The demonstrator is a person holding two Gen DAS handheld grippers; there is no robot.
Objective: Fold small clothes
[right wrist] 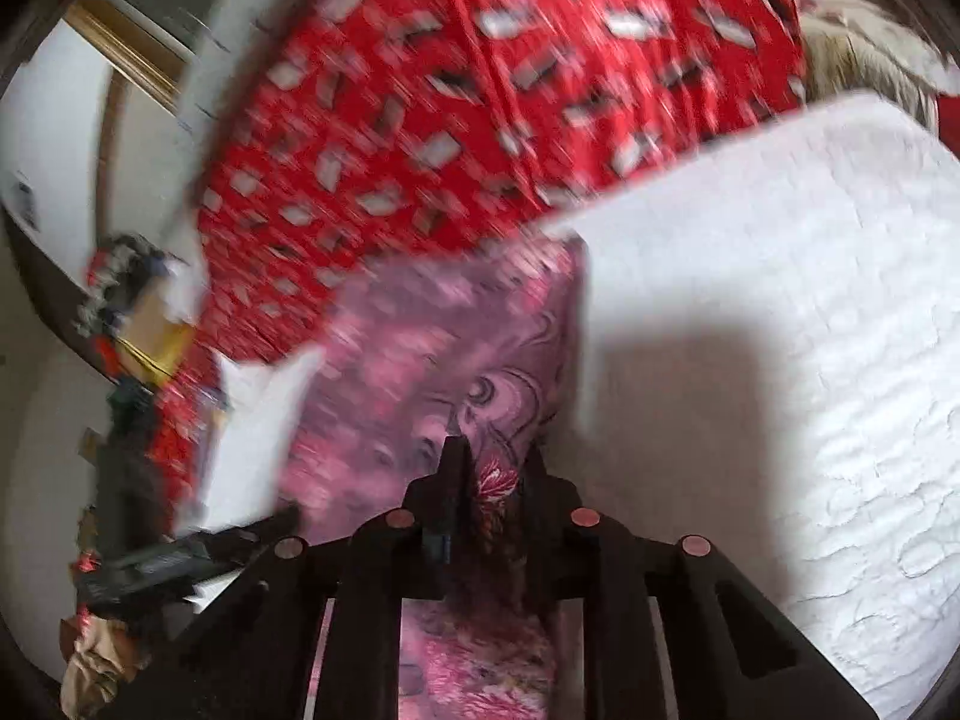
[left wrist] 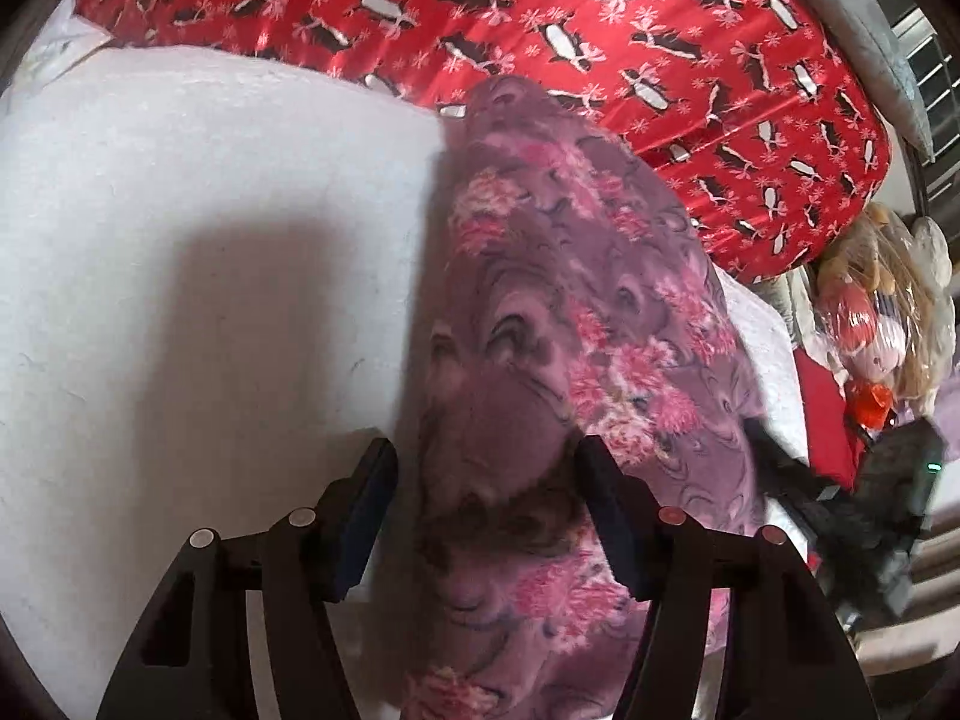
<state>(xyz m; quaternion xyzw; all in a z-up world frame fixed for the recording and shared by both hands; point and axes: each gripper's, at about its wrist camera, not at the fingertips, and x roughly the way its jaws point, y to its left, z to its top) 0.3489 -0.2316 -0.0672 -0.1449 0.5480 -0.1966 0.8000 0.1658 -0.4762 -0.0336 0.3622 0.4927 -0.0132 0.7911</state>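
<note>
Right gripper (right wrist: 492,480), fuzzy floral cloth (right wrist: 432,360)

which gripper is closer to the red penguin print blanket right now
Cannot tell. Both grip the purple floral cloth short of the red penguin-print blanket: left gripper open around it, right gripper pinching it.

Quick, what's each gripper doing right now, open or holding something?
Left gripper: open, purple floral cloth between its fingers, not pinched.
Right gripper: shut on the purple floral cloth.
</note>
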